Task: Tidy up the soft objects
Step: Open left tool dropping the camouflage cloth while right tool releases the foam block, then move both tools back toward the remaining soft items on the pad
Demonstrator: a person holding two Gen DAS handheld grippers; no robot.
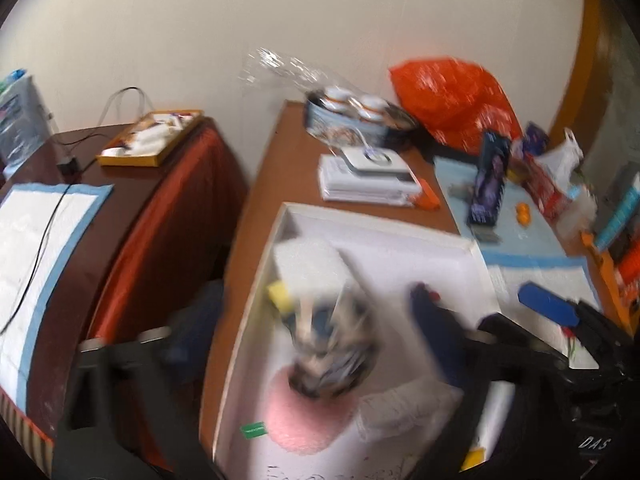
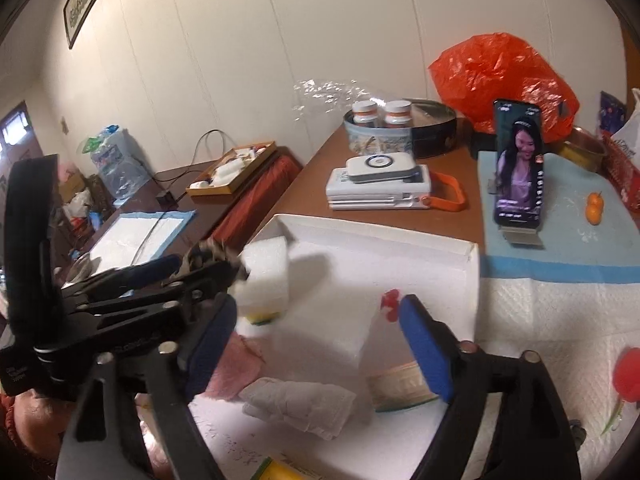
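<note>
white tray (image 2: 384,236) rims hem both hand-held grippers (image 1: 296,312) (image 2: 320,344), jaws apart, unloaded

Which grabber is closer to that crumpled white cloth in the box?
Probably right. The right gripper is open with the white cloth lying just below its blue pads; the left gripper sits over a patterned bundle.

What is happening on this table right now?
A person holds two handheld tongs over a shallow white cardboard box where soft things are being sorted. The left tongs and the right tongs both stand open, gripping nothing. A blurred patterned cloth bundle lies on a pink fluffy cloth, beside a white foam block.
</note>
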